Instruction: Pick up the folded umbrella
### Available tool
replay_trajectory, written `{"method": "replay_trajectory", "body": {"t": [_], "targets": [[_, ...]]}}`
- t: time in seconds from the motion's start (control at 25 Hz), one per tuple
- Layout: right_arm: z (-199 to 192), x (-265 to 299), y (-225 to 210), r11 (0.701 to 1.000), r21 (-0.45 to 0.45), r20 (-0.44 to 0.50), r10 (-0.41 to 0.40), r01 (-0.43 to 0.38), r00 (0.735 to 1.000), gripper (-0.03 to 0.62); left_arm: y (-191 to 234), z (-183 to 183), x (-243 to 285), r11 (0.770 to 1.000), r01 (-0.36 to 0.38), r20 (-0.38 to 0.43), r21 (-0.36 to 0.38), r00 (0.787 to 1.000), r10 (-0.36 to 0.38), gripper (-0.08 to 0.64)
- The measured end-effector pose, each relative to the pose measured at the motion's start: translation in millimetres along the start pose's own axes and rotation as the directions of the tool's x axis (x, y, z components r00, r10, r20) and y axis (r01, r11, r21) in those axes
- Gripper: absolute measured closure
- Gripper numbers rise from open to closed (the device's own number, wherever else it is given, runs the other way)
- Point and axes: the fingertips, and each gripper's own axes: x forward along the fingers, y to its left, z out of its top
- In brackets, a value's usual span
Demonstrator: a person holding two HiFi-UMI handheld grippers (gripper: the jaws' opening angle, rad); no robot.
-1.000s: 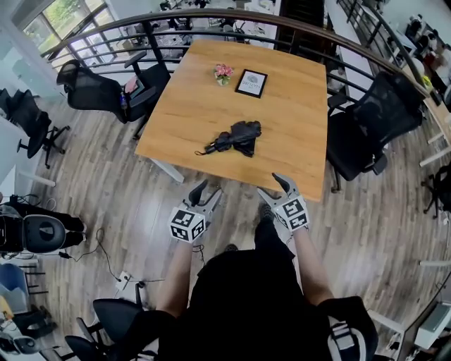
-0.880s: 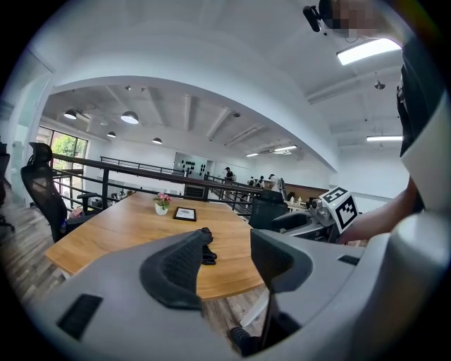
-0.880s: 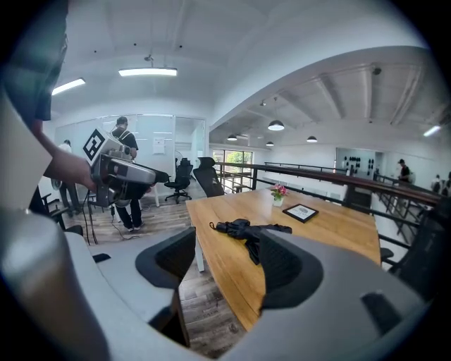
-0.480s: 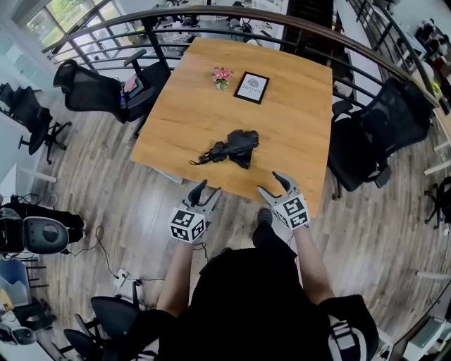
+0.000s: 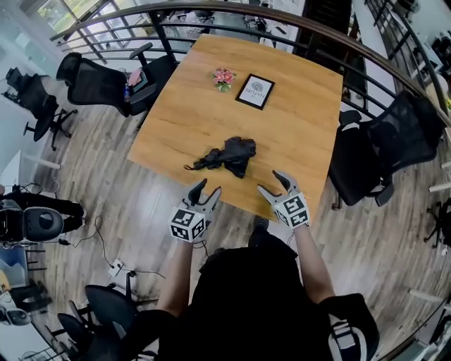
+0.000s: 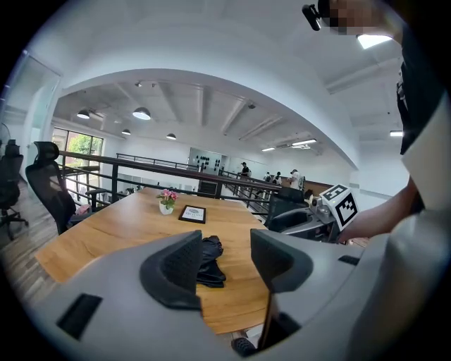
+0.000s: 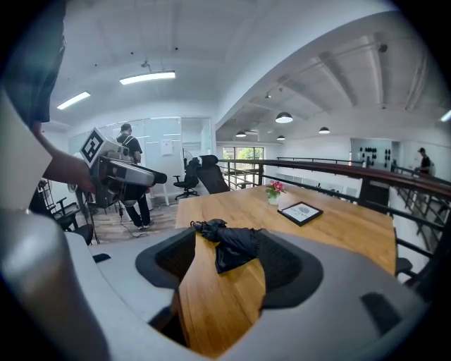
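The folded black umbrella point(image 5: 227, 155) lies loosely bundled on the wooden table point(image 5: 296, 134), near its front edge, with its handle end pointing left. My left gripper point(image 5: 206, 189) hovers open just short of that edge, below and left of the umbrella. The right gripper point(image 5: 273, 183) is open too, over the table's front edge to the umbrella's right. In the left gripper view the umbrella point(image 6: 210, 257) shows between the open jaws of the left gripper point(image 6: 227, 259), some way ahead. The right gripper view frames the umbrella point(image 7: 232, 243) between the spread jaws of the right gripper point(image 7: 229, 271). Neither gripper touches it.
A small pot of pink flowers point(image 5: 224, 75) and a framed picture point(image 5: 255, 92) stand at the table's far side. Black office chairs sit at the left point(image 5: 99, 84) and right point(image 5: 384, 151). A dark railing point(image 5: 211, 14) curves behind. A person point(image 7: 130, 169) stands in the distance.
Both grippers have advanced toward the table, so its front edge and the umbrella now lie closer to them. Both pairs of jaws stay spread as before.
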Motion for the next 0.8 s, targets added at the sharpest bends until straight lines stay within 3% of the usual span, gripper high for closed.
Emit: {"method": "replay_trajectory", "body": {"t": [0.48,0.8], "targets": [[-3,15,-77,0.998,0.009,-0.002,0.054,-0.054,0.999,0.296,-6,17,56,0.997,-0.073,-0.019,-0.002,0.997,0.073,0.341],[-12,22,-97,0.997,0.041,-0.019,0.064,-0.063,0.998,0.296,-2,8,79,0.997,-0.075,-0.046,-0.024,0.996,0.074,0.334]]}}
